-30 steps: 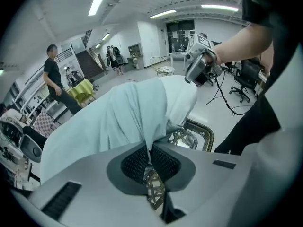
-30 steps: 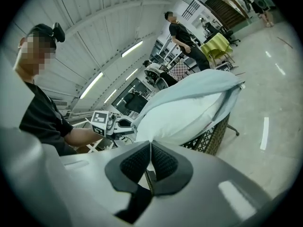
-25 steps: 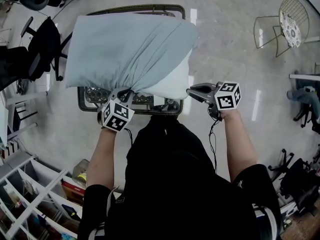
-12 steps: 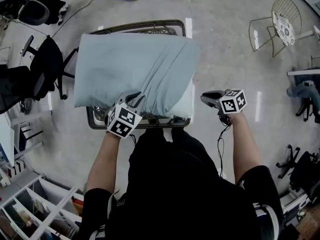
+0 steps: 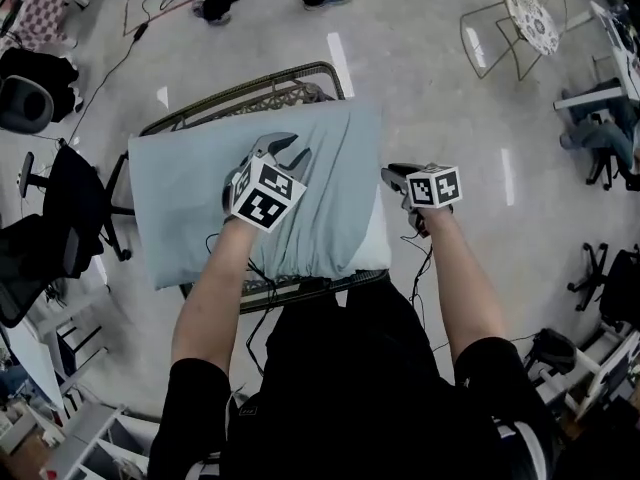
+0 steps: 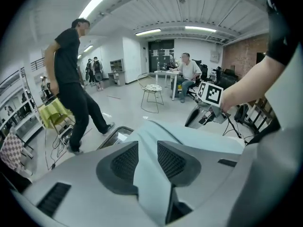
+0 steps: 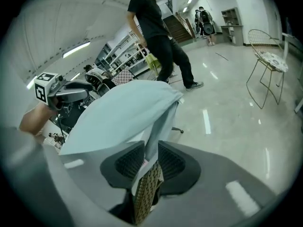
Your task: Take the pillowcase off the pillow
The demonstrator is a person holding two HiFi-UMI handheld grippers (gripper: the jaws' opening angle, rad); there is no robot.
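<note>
a wide room with a pale glossy floor point(image 5: 450, 108) is spreading out around a dark-framed table point(image 5: 245, 86) with a woven top. a wire chair point(image 5: 520, 23) is standing well off to the right, black office chairs point(image 5: 75, 183) are sitting at the left, and a person point(image 6: 71, 74) in dark clothes is walking past beyond the table.

the pillow point(image 5: 377, 236) is lying flat across the table. the pale blue pillowcase point(image 5: 180, 198) is covering nearly all of it, with only a strip of white showing along the right-hand edge.

the left tool point(image 5: 290, 151) is hovering over the upper middle of the pillow, pointing down and away from the person. its jaws have just been opening and are standing well apart, released. a raised fold of the pillowcase is running up between the pads.

the right tool point(image 5: 392, 175) is hanging just beside the pillow's right edge. its jaws have just been opening too and are standing a little apart, no longer clenching. a loose edge of the pillowcase is hanging between the pads. below it a brown woven patch point(image 7: 144, 193) is showing in the gap, probably the table's top.
</note>
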